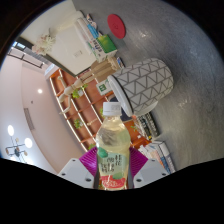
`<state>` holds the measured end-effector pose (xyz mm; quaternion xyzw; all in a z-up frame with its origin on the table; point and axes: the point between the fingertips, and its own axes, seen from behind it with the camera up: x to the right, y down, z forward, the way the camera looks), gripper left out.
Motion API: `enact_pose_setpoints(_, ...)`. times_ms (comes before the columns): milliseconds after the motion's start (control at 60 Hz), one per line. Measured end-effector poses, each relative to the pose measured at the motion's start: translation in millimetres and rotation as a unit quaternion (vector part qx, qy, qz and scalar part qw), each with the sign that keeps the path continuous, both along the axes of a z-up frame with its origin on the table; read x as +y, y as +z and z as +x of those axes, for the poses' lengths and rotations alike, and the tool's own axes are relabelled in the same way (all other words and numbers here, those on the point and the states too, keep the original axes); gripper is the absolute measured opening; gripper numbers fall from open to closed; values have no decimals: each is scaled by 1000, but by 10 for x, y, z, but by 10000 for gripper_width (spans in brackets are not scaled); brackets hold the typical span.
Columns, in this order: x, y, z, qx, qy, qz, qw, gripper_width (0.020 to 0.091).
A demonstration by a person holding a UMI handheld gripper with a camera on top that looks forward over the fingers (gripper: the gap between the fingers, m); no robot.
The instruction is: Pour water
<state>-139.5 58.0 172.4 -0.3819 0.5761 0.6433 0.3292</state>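
gripper clamps a tilted bottle before a patterned basket.

The bottle fills the gap between the hand-held gripper fingers, blocking the way straight ahead. Just beyond it stands a patterned basket, with wooden shelves beside it. Past the basket, grey floor lies open, apart from a red disc.

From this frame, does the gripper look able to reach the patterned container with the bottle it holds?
Probably yes. The gripper is shut on the bottle, and the patterned container stands just beyond it with nothing visible between them.
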Motion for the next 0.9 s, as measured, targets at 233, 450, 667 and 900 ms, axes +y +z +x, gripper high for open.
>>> enact_pose_setpoints(233,-36,64,-78,-101,18,3,995,395)
enact_pose_setpoints(450,-65,479,100,-451,17,29,892,397)
enact_pose_setpoints(667,-59,911,566,-761,-13,42,647,401)
enact_pose_setpoints(900,54,813,1644,-858,-53,-46,509,401)
